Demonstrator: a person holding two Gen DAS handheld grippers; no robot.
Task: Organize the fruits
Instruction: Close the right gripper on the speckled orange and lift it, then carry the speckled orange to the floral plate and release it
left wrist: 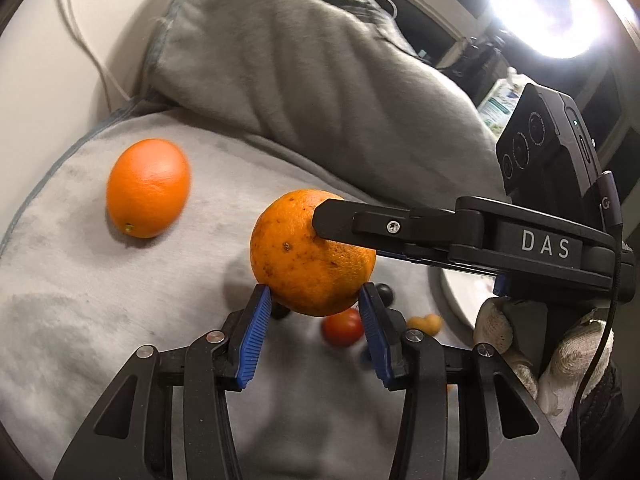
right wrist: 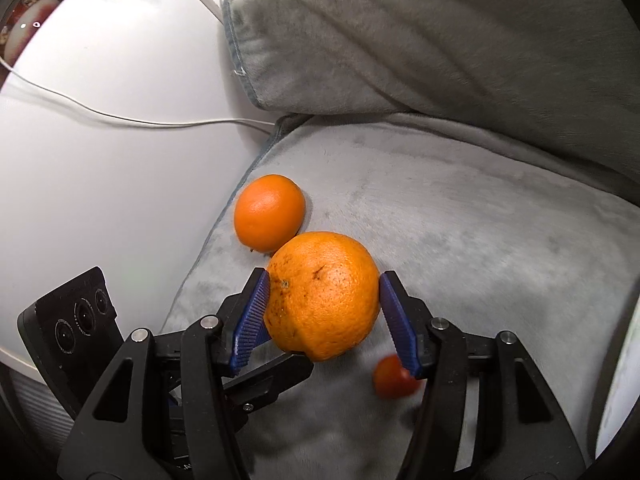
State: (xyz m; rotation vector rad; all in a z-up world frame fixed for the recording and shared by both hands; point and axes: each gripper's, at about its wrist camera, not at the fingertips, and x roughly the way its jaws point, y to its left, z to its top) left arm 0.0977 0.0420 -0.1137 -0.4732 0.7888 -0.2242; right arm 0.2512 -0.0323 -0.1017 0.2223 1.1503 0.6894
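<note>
A spotted orange [left wrist: 308,252] hangs just above the grey blanket [left wrist: 120,320], casting a shadow on it. My left gripper [left wrist: 314,294] has its blue pads pressed on the fruit's lower sides. The right gripper's black finger [left wrist: 360,224] reaches in from the right and lies against the fruit's top. In the right wrist view the same spotted orange [right wrist: 324,296] sits between the blue pads of my right gripper [right wrist: 324,280], both touching it. The left gripper's finger [right wrist: 276,376] shows beneath it. A smooth orange [left wrist: 148,188] [right wrist: 269,212] lies on the blanket near its left edge.
A small red tomato [left wrist: 342,326] [right wrist: 394,378], a yellow fruit [left wrist: 426,323] and a dark round fruit [left wrist: 386,292] lie under the grippers. A white dish rim [left wrist: 460,300] is at the right. A folded grey cushion [left wrist: 300,72] rises behind. A white cable [right wrist: 120,118] crosses the white surface.
</note>
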